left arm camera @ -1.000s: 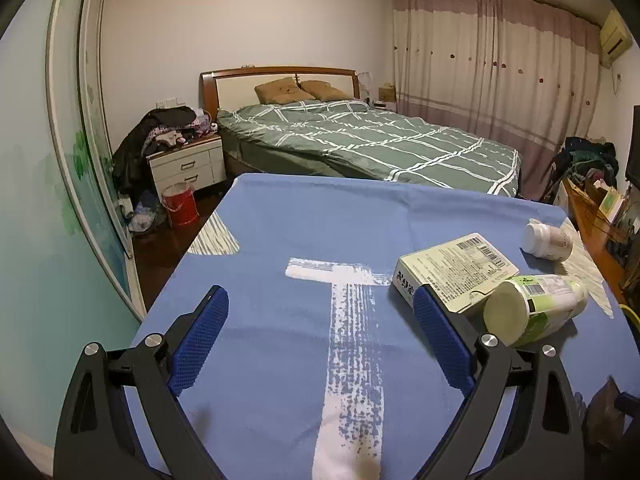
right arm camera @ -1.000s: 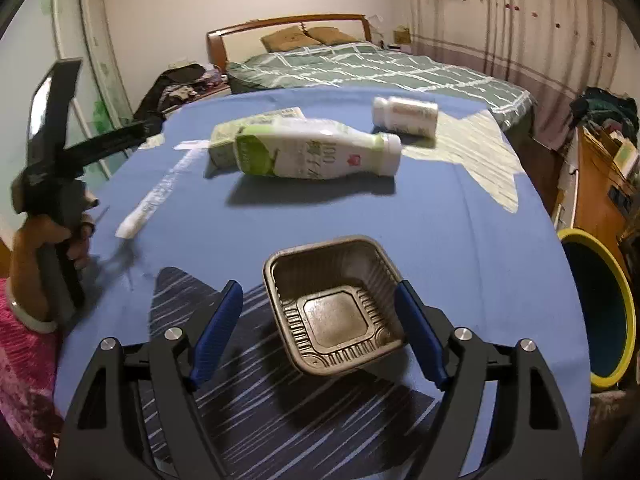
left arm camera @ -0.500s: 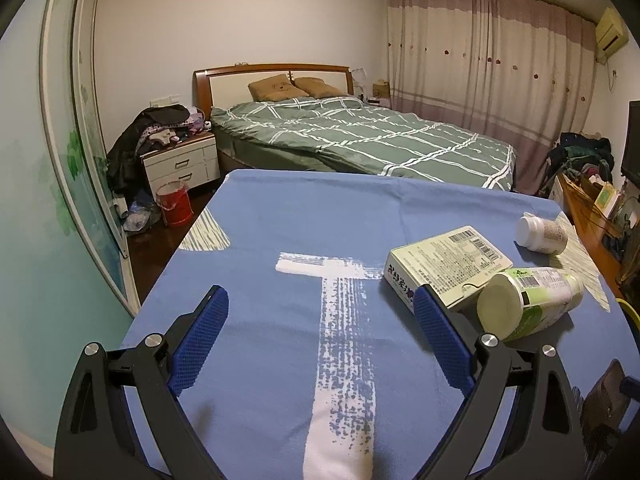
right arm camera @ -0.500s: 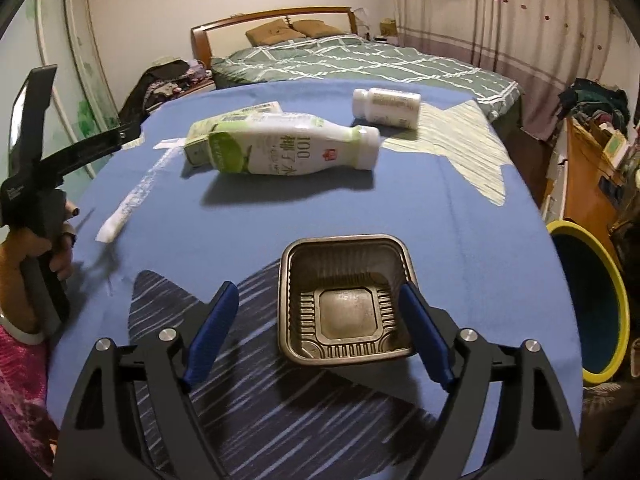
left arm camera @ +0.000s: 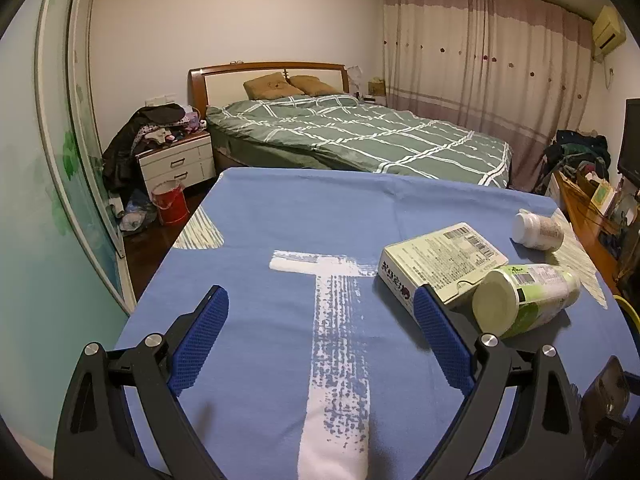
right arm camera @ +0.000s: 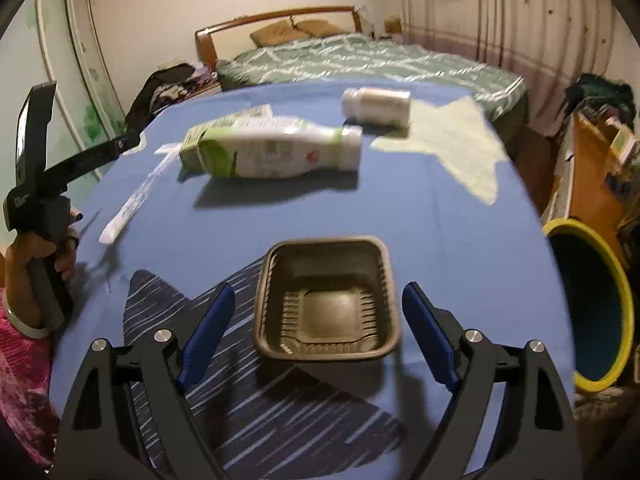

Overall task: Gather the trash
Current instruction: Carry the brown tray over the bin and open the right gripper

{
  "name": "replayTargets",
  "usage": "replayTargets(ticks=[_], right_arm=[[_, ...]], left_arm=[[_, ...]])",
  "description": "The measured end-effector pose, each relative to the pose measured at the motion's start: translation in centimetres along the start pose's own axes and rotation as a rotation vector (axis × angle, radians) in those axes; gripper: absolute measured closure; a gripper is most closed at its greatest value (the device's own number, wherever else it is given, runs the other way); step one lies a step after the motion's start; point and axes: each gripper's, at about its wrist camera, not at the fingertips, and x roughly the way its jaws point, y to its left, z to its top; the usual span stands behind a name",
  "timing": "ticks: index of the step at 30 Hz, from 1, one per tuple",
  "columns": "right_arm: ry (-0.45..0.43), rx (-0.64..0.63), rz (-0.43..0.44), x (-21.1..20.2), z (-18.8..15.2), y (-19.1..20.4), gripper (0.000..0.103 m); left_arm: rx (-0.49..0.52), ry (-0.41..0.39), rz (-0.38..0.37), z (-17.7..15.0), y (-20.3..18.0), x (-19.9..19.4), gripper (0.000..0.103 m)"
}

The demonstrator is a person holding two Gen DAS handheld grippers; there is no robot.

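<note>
I see blue table (right arm camera: 420,208), bin (right arm camera: 592,304) at its right edge. Bottle (right arm camera: 276,152) lying against box (left arm camera: 440,260), jar (right arm camera: 376,106) beyond. My right gripper (right arm camera: 318,312) wide open, straddling tray (right arm camera: 326,300), not touching. Left gripper (left arm camera: 320,320) wide open, empty.

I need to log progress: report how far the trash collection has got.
Nothing looks collected yet. The right gripper is open around the brown tray, not closed on it. The left gripper is open and empty. The green bottle, carton and white jar all lie on the table; the bin waits beside it.
</note>
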Motion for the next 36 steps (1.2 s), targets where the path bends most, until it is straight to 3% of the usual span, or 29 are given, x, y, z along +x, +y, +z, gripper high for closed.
replayTargets(ticks=[5, 6, 7, 16, 25, 36], right_arm=[[0.007, 0.009, -0.017, 0.5, -0.3, -0.1, 0.023], [0.012, 0.005, -0.025, 0.7, -0.3, -0.1, 0.034], [0.024, 0.011, -0.024, 0.9, -0.2, -0.3, 0.037], [-0.028, 0.093, -0.080, -0.4, 0.4, -3.7, 0.038], [-0.106, 0.344, -0.307, -3.1, 1.3, -14.8, 0.038], [-0.054, 0.562, -0.514, -2.7, 0.1, -24.6, 0.034]], left_arm=[[0.009, 0.000, -0.002, 0.0, -0.2, 0.1, 0.011], [0.008, 0.000, -0.002, 0.0, -0.2, 0.1, 0.011], [0.008, 0.001, -0.003, 0.0, -0.2, 0.1, 0.011], [0.002, 0.004, -0.002, -0.1, -0.1, 0.1, 0.011], [0.002, 0.005, -0.001, -0.1, -0.1, 0.1, 0.011], [0.003, 0.007, -0.001, -0.1, -0.1, 0.2, 0.011]])
